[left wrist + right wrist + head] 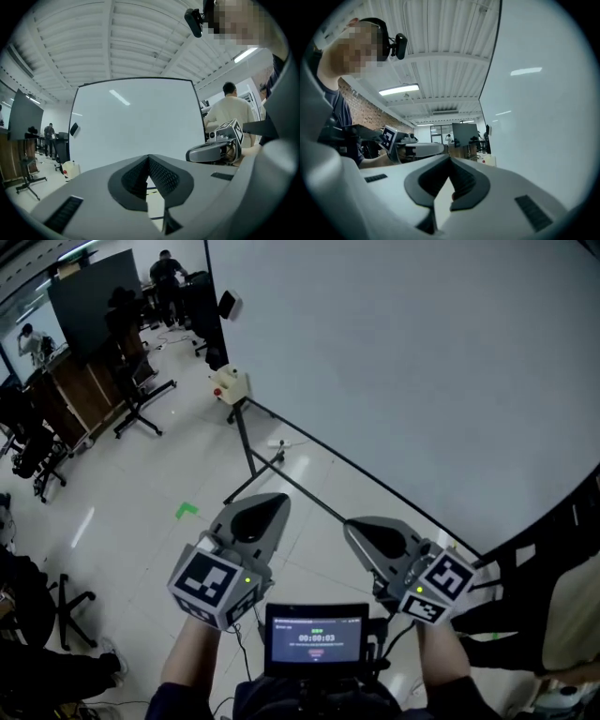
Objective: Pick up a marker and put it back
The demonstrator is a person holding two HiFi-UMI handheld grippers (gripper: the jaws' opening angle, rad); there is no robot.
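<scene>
No marker shows clearly in any view. A large whiteboard (403,362) on a black stand fills the space ahead, and it also fills the left gripper view (136,122). My left gripper (276,500) is held level before its lower edge, its jaw tips meeting with nothing between them (149,159). To the right of it, my right gripper (356,527) is shut and empty as well (450,161). Each gripper shows in the other's view: the right gripper (211,151) and the left gripper (423,149).
A beige box (230,385) with a red button sits at the whiteboard's left corner. A small pale object (279,442) lies by the stand's leg. Office chairs (141,390) and desks stand far left. A screen unit (316,638) hangs at my chest. A person (232,112) stands to the right.
</scene>
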